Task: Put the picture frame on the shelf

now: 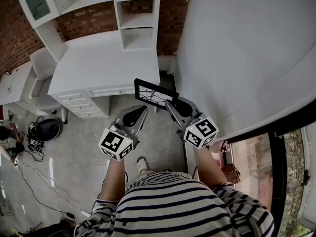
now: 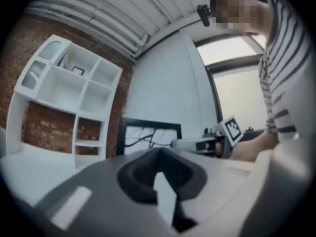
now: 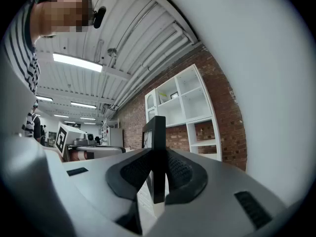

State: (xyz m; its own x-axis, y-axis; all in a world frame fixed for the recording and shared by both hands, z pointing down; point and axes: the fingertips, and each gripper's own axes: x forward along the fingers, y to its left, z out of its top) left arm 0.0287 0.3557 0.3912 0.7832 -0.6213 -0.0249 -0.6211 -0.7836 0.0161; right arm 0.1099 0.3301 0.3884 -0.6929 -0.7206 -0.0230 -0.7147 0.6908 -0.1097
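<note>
A black picture frame with a branch drawing hangs in the air in front of the white desk. My right gripper is shut on its right edge; in the right gripper view the frame's black edge stands upright between the pads. My left gripper is shut and holds nothing, just left of and below the frame. The left gripper view shows the frame ahead and the right gripper beside it. The white shelf unit stands on the desk at the back.
A big white wall panel fills the right side. Drawers sit under the desk's front. A black bag and cables lie on the floor at the left. A cabinet stands at the far left.
</note>
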